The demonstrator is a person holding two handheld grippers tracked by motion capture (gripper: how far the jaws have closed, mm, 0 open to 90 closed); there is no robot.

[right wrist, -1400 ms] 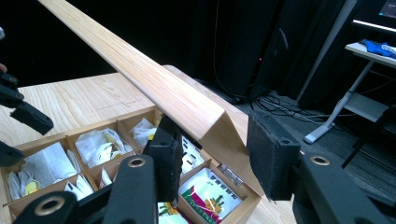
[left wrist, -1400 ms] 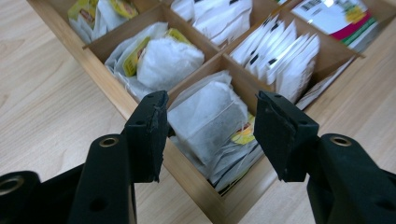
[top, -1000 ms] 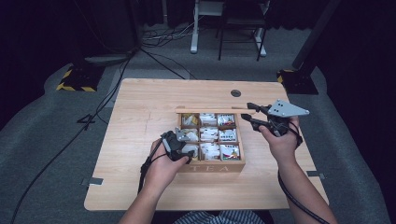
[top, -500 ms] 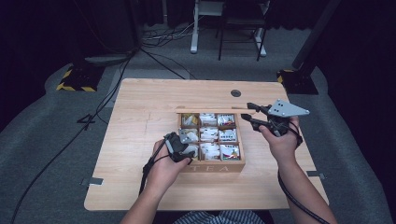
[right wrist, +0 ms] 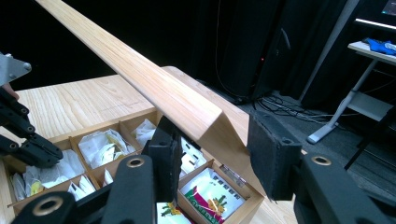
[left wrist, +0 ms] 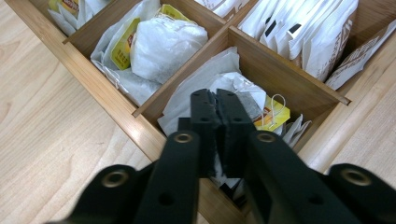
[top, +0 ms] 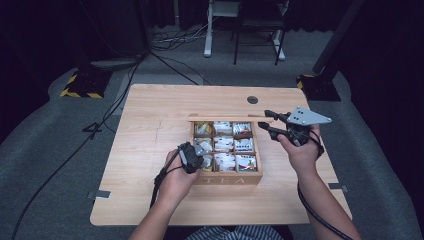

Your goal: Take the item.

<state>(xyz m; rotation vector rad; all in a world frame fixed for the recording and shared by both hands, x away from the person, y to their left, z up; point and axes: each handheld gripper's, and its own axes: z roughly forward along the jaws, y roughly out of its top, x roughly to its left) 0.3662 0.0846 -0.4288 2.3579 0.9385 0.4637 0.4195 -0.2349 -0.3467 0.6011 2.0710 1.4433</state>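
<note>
— What's up close?
— The right gripper (right wrist: 219, 149), jaws apart on either side of the raised wooden lid (right wrist: 154, 88); whether the pads touch it, I can't tell.
— And under it?
— The open tea box (right wrist: 140, 122), packets in its compartments. The left gripper (right wrist: 28, 144) dips in at far left.

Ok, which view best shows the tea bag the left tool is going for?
The left gripper view: the tea bag sits just beyond the left tool, paper, string and yellow tag clear. The high view shows a small pale patch beside the hand. The right gripper view shows that compartment distantly.
</note>
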